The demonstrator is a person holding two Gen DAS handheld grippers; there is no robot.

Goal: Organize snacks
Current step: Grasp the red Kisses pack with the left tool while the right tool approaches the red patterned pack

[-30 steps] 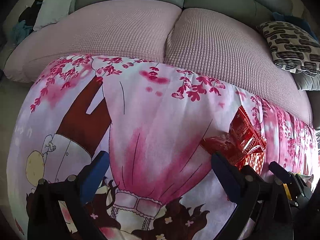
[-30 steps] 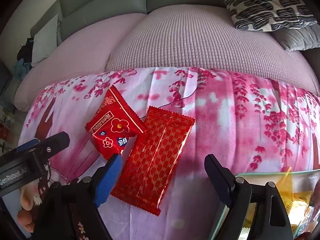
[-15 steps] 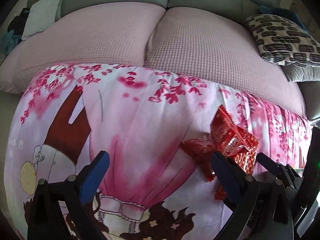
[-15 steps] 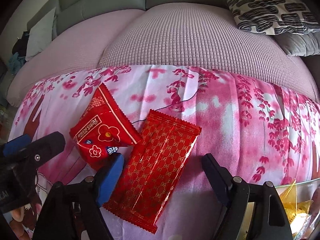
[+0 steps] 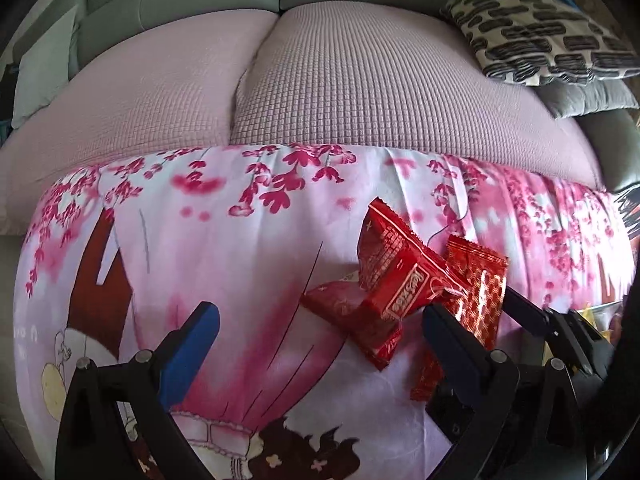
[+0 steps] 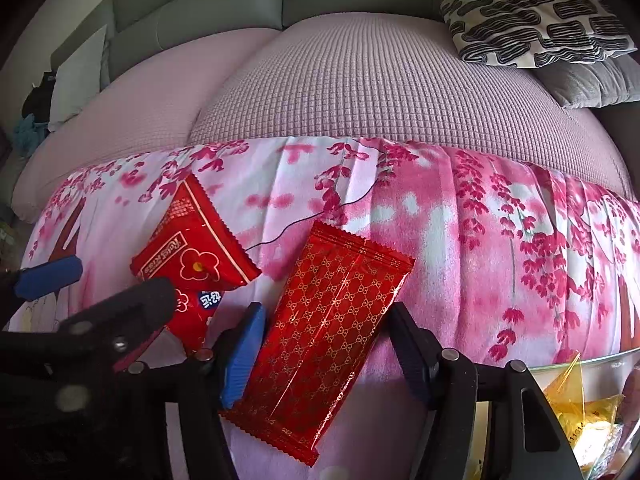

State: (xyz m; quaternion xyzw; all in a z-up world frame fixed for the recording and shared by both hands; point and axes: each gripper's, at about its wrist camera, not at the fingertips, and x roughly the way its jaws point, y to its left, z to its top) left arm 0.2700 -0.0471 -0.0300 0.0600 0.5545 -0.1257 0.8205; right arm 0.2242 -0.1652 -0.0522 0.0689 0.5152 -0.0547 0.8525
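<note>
Two red snack packets on pink cherry-blossom blanket [image 6: 460,216] spread over sofa seat, both toward near edge of blanket. Long flat foil packet with gold lattice print [image 6: 332,332] lying diagonal, lower end at near edge. Shorter red packet with flower logo [image 6: 196,252] just beside it toward left edge, corners near or touching, hard to tell. Glass bowl [image 6: 580,360] at near right corner, yellow wrapped snacks [image 6: 576,408] inside; likely drop-off spot.

Right gripper [image 6: 324,356] straddling lattice packet across its width, jaws closing, packet between blue pads, pads not yet pressing, slim gap visible on each side. Left gripper [image 5: 316,340] jaws apart, nothing between them, hovering beside flower-logo packet; right-hand finger overlapping packet edge in left wrist view, contact unclear.

Handling, judged: lattice packet light, thin, crinkly foil, glossy so slippery; contents probably brittle wafer or biscuit, so gentle squeeze. Pinching across width risks wrapper buckling or folding upward instead of lifting clean. Best hold: long side edges near mid-length for balance, or crimped end seal where film is doubled and stiffer. Soft blanket gives under fingertips, allows pads to dig below packet edge. Flower-logo packet puffier, air-filled, likely to squirm under pressure; serrated seal edge safer.

Step in hand: grasp of lattice packet, early in task, both packets outside bowl.
</note>
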